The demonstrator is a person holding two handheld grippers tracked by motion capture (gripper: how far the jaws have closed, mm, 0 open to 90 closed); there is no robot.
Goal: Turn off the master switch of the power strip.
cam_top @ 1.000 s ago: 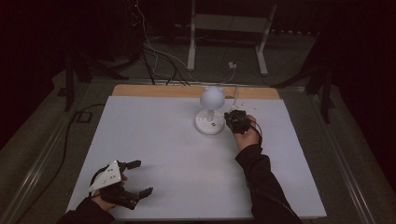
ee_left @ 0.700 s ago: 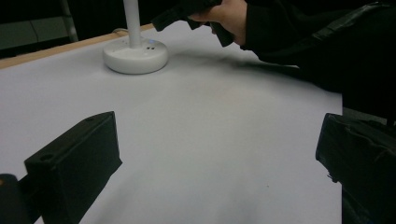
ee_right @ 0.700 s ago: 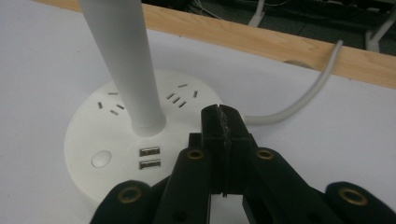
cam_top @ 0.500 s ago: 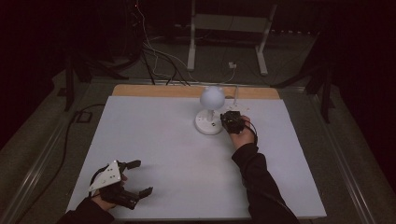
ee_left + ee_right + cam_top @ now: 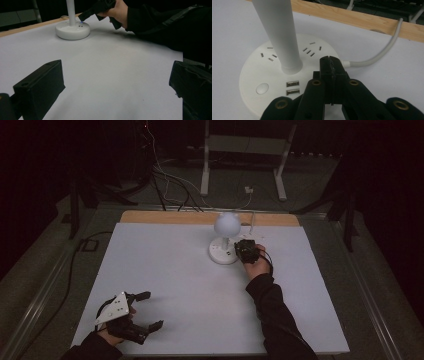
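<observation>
Fingers first, left to right: left gripper (image 5: 145, 310) spread wide, nothing between jaws, resting at near-left corner of table (image 5: 165, 270), well apart from lamp. Right gripper (image 5: 329, 63) pressed together, pinching nothing, tips over lamp base (image 5: 262, 72) beside pole (image 5: 279, 32), near cord (image 5: 377, 56). Lamp (image 5: 226, 237) stands mid-table toward far edge. Step judged: closed tips lining up to press round button (image 5: 262, 88) on base. Next move likely needs short shift toward button, then gentle downward push.

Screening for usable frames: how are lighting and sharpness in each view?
High view: dim, dark surroundings, table evenly lit. Left gripper view: near jaws soft, lamp base fairly sharp. Right gripper view: bright, lamp base crisp, no glare.
</observation>
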